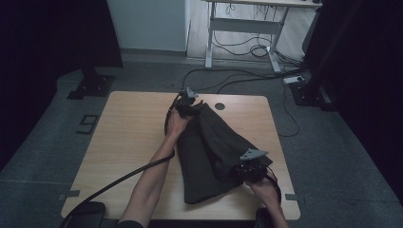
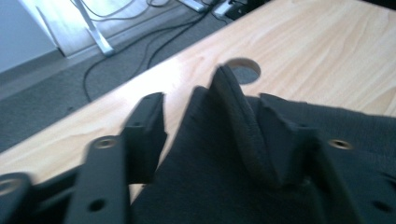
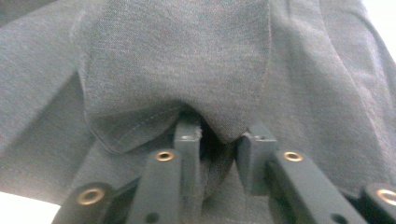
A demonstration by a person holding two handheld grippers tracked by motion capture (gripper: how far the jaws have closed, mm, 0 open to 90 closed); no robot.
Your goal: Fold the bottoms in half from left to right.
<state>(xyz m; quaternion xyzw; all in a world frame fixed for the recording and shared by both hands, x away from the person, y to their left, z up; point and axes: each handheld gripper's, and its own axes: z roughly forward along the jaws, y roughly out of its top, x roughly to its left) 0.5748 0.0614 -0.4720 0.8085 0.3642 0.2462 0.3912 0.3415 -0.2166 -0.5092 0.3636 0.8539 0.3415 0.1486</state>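
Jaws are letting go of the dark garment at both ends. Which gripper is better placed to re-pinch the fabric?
Probably right. The right gripper has a fold of the dark garment bunched in a narrow gap between its jaws. The left gripper stands much wider, with only a fabric ridge rising between its jaws at the far end, near the table hole.

The dark garment (image 1: 209, 152) at frame centre was a matt woven cloth with a fine, slightly rough grain and stitched seams. The table (image 1: 133, 137) beneath was pale wood-grain laminate, smooth with a soft sheen. The jaws at the bottom were matt black plastic with brassy metal rivets.
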